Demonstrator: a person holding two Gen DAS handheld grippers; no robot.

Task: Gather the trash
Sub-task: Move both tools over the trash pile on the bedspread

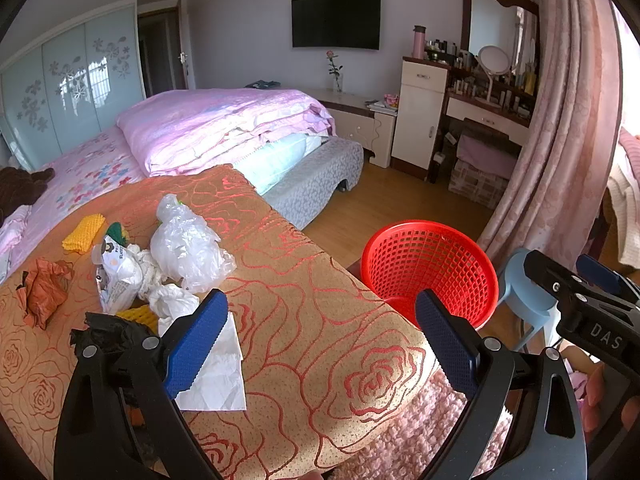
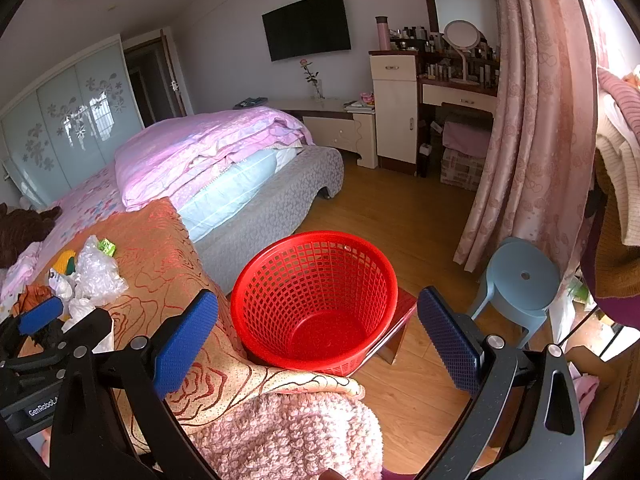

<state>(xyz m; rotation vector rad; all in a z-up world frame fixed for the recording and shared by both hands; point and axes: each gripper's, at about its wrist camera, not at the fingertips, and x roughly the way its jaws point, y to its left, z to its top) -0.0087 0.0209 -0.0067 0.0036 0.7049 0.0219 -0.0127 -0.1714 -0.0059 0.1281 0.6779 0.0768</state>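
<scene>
Ahead-left of my left gripper [image 1: 320, 340], spread wide and empty, trash [image 1: 132, 276] litters the orange blanket [image 1: 304, 280]. The red basket [image 2: 312, 304] sits between my right gripper's [image 2: 318, 340] wide-open, empty fingers.

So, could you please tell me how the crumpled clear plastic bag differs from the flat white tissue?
The clear plastic bag is glossy, see-through and bunched up; the white tissue is matte, opaque and lies flat. The bag sits farther along the blanket; the tissue lies beside the left gripper. Both rest on the orange blanket.
</scene>
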